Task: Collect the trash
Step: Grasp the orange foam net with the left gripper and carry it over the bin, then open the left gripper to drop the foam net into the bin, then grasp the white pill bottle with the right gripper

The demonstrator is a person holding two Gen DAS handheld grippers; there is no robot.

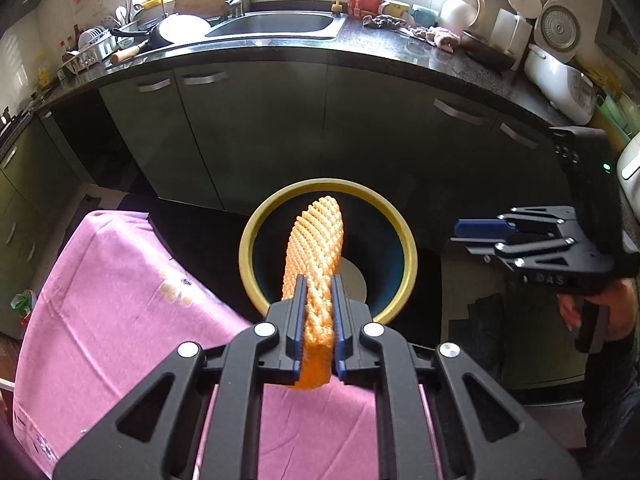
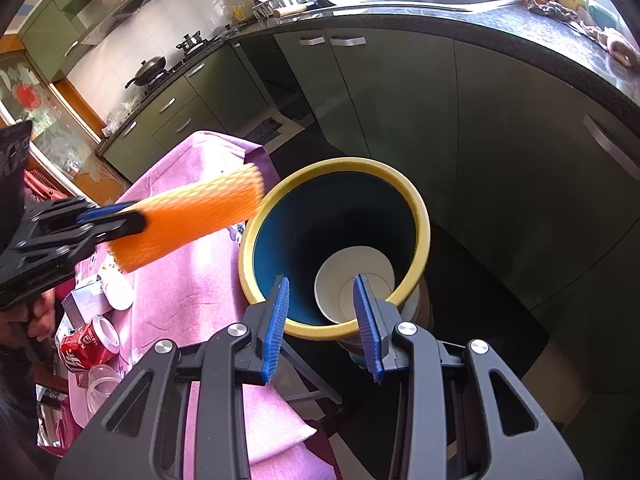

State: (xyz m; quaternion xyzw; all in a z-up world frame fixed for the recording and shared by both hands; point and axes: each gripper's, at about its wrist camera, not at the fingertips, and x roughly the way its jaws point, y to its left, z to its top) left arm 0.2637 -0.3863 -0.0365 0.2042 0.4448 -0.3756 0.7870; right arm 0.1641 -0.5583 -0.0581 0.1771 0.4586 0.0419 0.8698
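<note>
Left wrist view
Left gripper (image 1: 316, 316): clamped tight on the near end of the orange foam-net fruit sleeve (image 1: 316, 248).
Sleeve's place: it stood up from the pads, its far end over the mouth of the yellow-rimmed, dark-blue round bin (image 1: 408, 256).
Handling: it looked light, soft and squashy; an end grip seemed enough, though it could flop.
Right gripper (image 1: 460, 236): to the right of the bin, seen side-on.
Open room: pink tablecloth (image 1: 120, 300) at near left, dark cabinet fronts (image 1: 280, 120) beyond.

Right wrist view
Right gripper (image 2: 322, 320): part open and empty, fingertips at the bin's near rim (image 2: 420, 220).
Bin contents: a white paper cup (image 2: 340, 276) lay at the bottom.
Sleeve (image 2: 188, 220): left of the rim, just short of it, blurred.
Left on the table: a red soda can (image 2: 86, 350) and a small grey box (image 2: 86, 300), near left.
Edges: the wide mouth looked forgiving for a drop.
</note>
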